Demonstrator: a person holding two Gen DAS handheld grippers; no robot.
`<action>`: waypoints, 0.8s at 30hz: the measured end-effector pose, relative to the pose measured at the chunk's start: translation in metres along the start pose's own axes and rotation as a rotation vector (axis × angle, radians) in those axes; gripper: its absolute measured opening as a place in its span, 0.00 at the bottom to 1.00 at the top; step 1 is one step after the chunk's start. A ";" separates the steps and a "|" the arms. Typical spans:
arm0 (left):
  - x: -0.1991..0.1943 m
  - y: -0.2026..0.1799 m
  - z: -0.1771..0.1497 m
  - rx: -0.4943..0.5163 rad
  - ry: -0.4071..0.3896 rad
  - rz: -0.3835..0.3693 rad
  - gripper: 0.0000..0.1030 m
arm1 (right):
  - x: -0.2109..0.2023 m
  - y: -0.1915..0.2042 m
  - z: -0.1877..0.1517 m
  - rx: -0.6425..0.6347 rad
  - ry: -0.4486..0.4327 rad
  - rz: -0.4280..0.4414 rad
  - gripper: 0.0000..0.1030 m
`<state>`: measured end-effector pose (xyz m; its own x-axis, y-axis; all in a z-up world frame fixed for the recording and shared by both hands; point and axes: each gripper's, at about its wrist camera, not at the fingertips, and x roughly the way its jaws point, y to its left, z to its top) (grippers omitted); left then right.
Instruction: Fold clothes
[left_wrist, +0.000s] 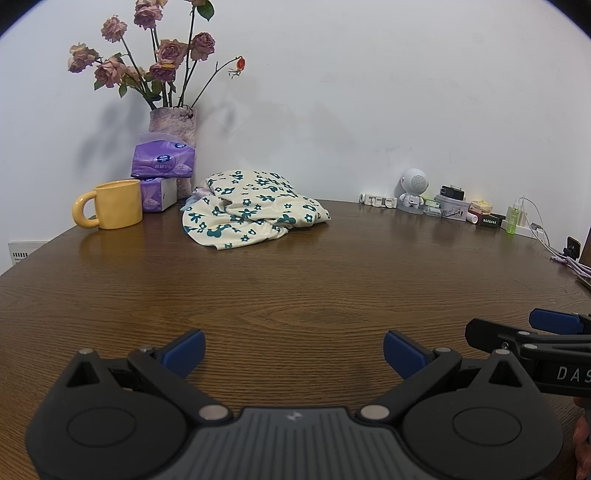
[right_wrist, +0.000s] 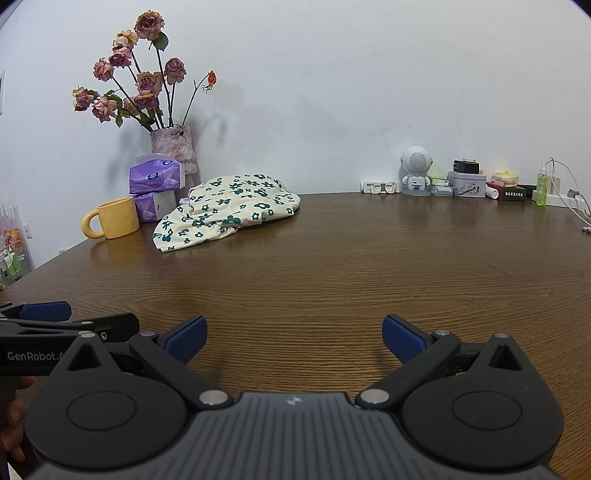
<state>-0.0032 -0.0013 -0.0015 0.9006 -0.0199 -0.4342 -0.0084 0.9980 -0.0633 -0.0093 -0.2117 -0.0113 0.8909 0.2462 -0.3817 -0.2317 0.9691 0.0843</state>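
While both tongs (left_wrist: 293, 352) gape, the garment (left_wrist: 251, 208) hides something lilac.

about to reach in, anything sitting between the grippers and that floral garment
Nothing visible does. Bare wooden table runs from the open left gripper and open right gripper to the crumpled floral garment. The yellow mug and tissue packs sit off to its left, beside the path.
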 end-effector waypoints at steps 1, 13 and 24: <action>0.000 0.000 0.000 0.000 0.000 0.000 1.00 | 0.000 0.000 0.000 0.000 0.000 0.000 1.00; 0.001 0.000 0.001 0.005 0.005 0.001 1.00 | 0.001 -0.001 0.000 0.003 0.005 0.002 1.00; 0.002 0.000 0.001 0.006 0.006 0.000 1.00 | 0.001 -0.002 -0.001 0.003 0.007 0.002 1.00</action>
<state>-0.0012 -0.0011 -0.0014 0.8980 -0.0203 -0.4396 -0.0058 0.9983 -0.0578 -0.0088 -0.2131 -0.0126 0.8876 0.2482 -0.3881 -0.2324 0.9686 0.0880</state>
